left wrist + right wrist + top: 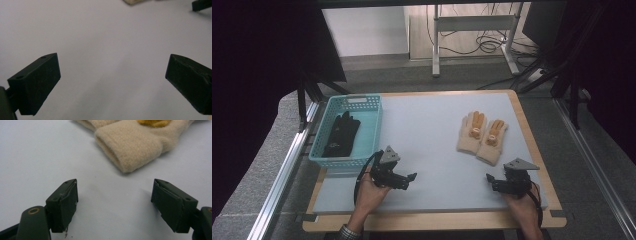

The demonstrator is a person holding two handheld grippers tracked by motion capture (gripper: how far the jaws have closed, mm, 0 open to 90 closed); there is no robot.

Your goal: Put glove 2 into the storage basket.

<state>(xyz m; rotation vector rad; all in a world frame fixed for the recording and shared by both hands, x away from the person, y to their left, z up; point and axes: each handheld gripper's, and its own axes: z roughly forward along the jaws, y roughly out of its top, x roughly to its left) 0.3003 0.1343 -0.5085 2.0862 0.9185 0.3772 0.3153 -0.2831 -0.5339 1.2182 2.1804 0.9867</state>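
— Where are the beige gloves?
— Lying flat side by side on the table's right half, fingers pointing away, orange patches on the palms, cuffs nearest the person.

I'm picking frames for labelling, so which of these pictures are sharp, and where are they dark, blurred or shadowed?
High view: the pale grey table mat is evenly lit, the surroundings fall to near black, and the black glove in the teal plastic basket loses detail. Left gripper view: soft throughout. Right gripper view: crisper, with the ribbed cuff of the beige knitted glove clear and a soft shadow beneath it.
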